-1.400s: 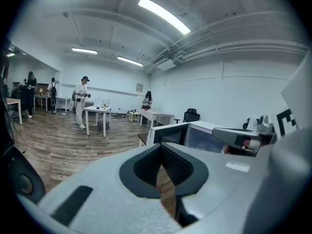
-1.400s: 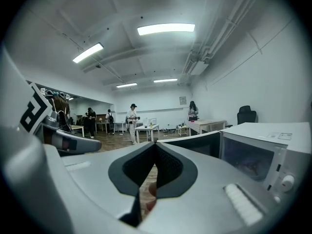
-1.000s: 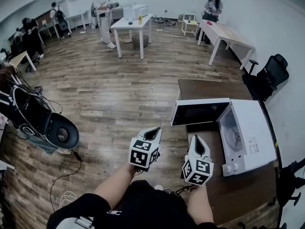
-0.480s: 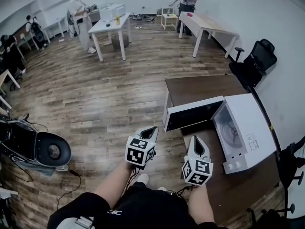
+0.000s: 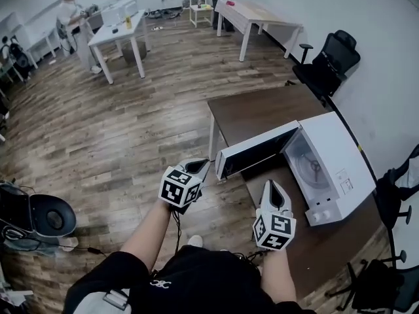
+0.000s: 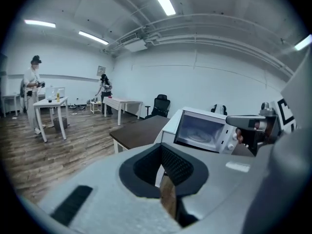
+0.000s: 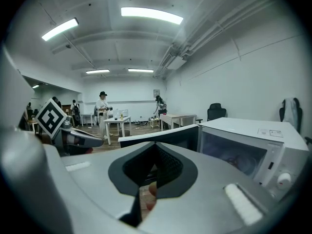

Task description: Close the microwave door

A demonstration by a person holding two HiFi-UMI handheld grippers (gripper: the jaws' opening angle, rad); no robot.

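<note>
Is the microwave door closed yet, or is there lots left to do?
Not closed yet: the microwave door stands wide open. In hand: the left gripper, jaws shut and empty, sits right by the door's free end; I cannot tell if it touches. Left: swing the door shut against the microwave.

No legible text, brand or number in any view.
- microwave [image 5: 335, 150], top face: small pale label [image 5: 345, 183], print too small to read. Same label in right gripper view, no clearer.
- left gripper [image 5: 203, 165], marker cube [image 5: 178, 190]: black-and-white square patterns, no letters or digits. right gripper [image 5: 272, 187]: same kind of cube.
- person's black shirt [image 5: 203, 277]: small white print [image 5: 157, 282], possibly logo, not readable.
</note>
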